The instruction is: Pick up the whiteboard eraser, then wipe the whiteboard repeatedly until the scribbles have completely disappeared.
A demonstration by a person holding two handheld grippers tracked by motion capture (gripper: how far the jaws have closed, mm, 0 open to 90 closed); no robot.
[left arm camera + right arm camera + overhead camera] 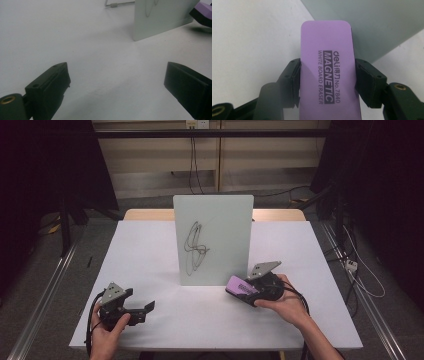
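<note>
A small whiteboard (212, 240) stands upright in the middle of the table, with a black scribble (195, 245) on its face. My right gripper (251, 289) is shut on a purple whiteboard eraser (240, 286) just in front of the board's lower right corner. In the right gripper view the jaws press both long sides of the eraser (327, 67), with the board (374, 22) behind it. My left gripper (146, 308) rests at the front left, open and with nothing in it. In the left gripper view its jaws stand wide apart over bare table, with the board (162, 17) and the eraser (203, 12) far off.
The white table (150, 250) has free room left of the board and along the front. A wooden edge (150, 214) shows behind it. Cables (360, 270) and floor rails (45, 290) run beside the table, and dark stands flank it.
</note>
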